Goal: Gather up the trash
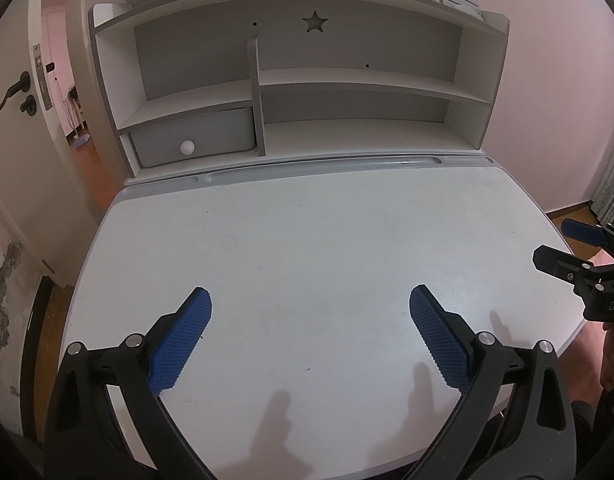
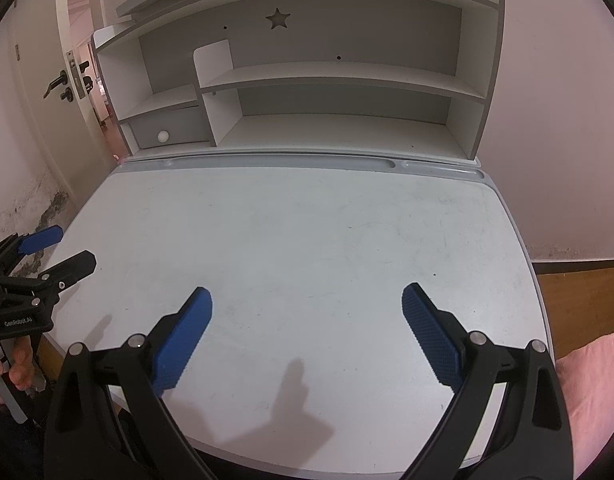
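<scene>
Couldn't spot any trash on the desk (image 1: 307,240). Both my left gripper (image 1: 311,340) and right gripper (image 2: 307,336) hung wide open over it, holding nothing, so neither was nearer anything

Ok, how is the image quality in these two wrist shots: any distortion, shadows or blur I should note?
Left wrist view: strong fisheye bend, dark vignette corners, the desk edge bowed; soft shadows of the left gripper fall near the bottom; focus looks sharp. Right wrist view: same barrel distortion; the right gripper casts a darker shadow on the desk; pink cast on the wall; no glare or motion blur.
</scene>
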Demonstrator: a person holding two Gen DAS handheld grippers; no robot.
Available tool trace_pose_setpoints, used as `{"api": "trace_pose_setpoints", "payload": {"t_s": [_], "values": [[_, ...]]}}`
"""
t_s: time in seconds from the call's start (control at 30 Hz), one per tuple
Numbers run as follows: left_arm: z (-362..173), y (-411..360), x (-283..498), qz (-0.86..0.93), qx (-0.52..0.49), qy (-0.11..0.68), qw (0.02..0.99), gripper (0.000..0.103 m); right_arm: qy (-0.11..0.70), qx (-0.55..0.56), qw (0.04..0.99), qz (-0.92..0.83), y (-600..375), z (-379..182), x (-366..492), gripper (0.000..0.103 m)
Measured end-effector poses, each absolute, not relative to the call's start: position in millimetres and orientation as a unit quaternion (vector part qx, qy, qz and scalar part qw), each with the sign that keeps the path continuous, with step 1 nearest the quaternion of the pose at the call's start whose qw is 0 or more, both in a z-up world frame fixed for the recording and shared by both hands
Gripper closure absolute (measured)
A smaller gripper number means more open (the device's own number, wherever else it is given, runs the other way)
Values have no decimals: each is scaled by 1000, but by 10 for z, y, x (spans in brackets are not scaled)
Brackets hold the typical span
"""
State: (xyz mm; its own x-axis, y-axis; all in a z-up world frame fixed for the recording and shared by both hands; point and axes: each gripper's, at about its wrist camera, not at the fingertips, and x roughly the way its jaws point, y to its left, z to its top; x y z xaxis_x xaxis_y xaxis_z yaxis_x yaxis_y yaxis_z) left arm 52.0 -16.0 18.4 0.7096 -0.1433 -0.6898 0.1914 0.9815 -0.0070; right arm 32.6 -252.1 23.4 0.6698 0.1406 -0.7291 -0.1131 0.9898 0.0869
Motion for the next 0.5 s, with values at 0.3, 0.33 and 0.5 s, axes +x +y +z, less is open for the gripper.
{"api": "trace_pose_setpoints", "payload": {"t_s": [0.3,0.33,0.5], "values": [[176,-173,504,-89,31,373,923,7,400,15,914,70,-2519,232,318,10],[175,-177,503,-89,31,373,923,7,401,15,914,69,-2521,230,320,10],[175,-177,501,-89,31,373,923,7,400,15,914,70,-2526,229,314,10]]}}
